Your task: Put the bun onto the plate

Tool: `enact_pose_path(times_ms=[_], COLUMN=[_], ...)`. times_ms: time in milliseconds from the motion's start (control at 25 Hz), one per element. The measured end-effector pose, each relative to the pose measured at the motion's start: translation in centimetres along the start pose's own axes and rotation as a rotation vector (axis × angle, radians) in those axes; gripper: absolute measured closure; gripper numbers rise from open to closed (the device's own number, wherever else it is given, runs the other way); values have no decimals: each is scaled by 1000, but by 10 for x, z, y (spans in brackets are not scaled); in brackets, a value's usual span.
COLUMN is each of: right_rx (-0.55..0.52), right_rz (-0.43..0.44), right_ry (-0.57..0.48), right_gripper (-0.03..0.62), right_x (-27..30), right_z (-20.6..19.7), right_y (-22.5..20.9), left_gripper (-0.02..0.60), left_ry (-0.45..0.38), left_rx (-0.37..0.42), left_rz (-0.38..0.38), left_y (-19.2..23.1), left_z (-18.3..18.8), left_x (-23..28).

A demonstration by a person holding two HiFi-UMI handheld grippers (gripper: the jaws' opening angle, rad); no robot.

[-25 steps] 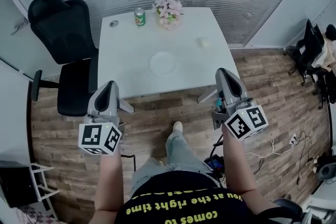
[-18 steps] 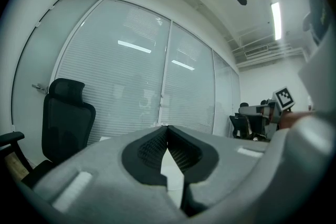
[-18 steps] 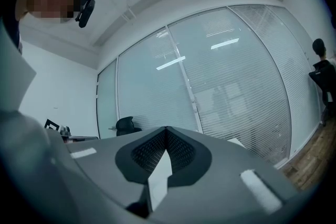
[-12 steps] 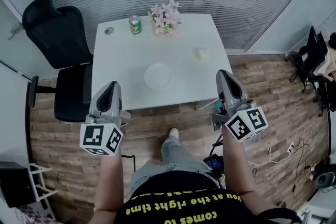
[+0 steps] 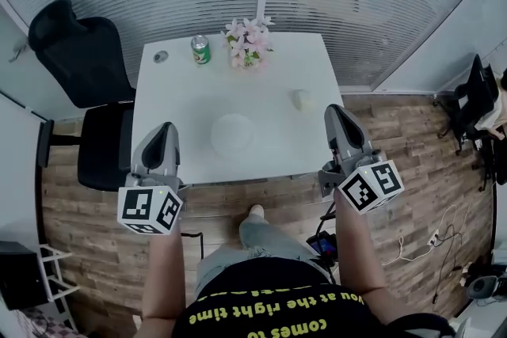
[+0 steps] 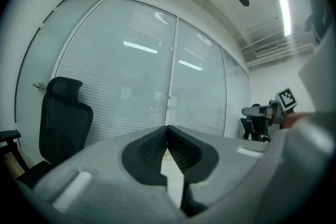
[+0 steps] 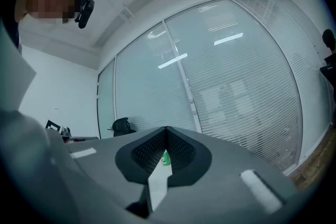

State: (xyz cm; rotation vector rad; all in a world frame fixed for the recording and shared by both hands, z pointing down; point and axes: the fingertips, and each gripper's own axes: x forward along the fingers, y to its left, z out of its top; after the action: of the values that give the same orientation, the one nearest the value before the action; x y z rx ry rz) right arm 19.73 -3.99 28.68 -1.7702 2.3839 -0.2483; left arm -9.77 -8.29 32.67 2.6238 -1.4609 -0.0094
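Note:
In the head view a pale bun [image 5: 302,99] lies near the right side of the white table [image 5: 174,146]. An empty white plate [image 5: 232,133] sits at the table's middle, left of the bun. My left gripper [image 5: 167,128] hangs over the table's front left edge, shut and empty. My right gripper [image 5: 333,110] hovers at the front right corner, just nearer than the bun, shut and empty. In the left gripper view the left gripper [image 6: 167,127] has its tips meeting; the right gripper [image 7: 167,128] shows the same in the right gripper view.
A green can [image 5: 200,49], a pot of pink flowers [image 5: 249,42] and a small round grommet [image 5: 161,56] stand along the table's far edge. A black office chair [image 5: 79,91] is at the left. Glass walls with blinds close the back. My legs stand on wood flooring below.
Both grippers and I have moved forward toward the table; the table, plate and bun now lie closer under the grippers. Both stay shut.

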Motion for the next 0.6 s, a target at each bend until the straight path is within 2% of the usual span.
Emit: enact_pose_path(times_ms=[600], right_rx=[7], right_rz=[67], right_ry=[33], right_gripper=[588], right_x=[48], right_z=[-1], right_y=[-42], left_gripper=[580], left_ry=[-8], left_rx=[-3], left_rz=[90], left_y=[15], left_z=[-1], left_x=[44])
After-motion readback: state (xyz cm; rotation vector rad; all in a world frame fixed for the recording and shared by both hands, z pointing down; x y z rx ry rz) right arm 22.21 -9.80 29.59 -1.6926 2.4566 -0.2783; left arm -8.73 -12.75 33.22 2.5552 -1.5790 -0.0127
